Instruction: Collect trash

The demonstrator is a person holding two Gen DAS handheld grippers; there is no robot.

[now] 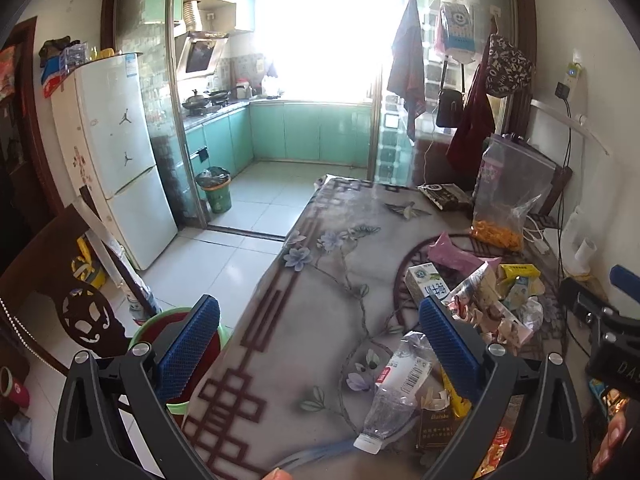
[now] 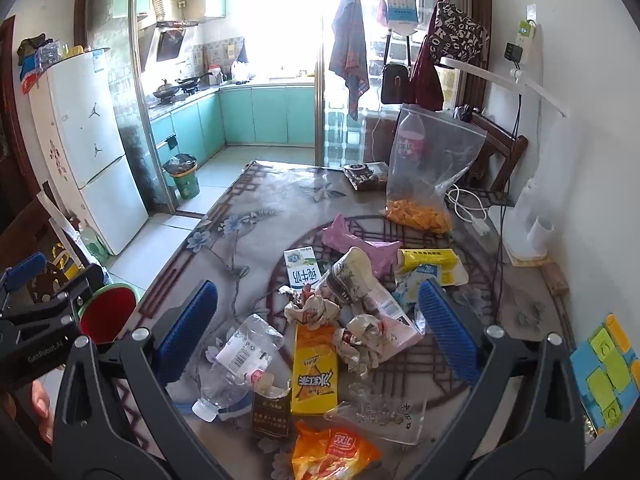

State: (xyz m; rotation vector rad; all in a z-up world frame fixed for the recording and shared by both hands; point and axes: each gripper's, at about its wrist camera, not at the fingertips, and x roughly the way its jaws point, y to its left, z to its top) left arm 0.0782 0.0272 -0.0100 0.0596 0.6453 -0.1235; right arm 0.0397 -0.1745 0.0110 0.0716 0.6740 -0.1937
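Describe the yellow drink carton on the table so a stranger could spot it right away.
On the floral-patterned table, find the litter pile nearest the camera. The yellow drink carton lies flat between a crushed clear bottle and crumpled wrappers; it alone is a bright yellow box.

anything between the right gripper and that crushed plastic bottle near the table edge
Nothing visible blocks it. The right gripper hangs open above the trash pile, and the bottle lies uncovered on top of the table, with only a brown packet touching its near side.
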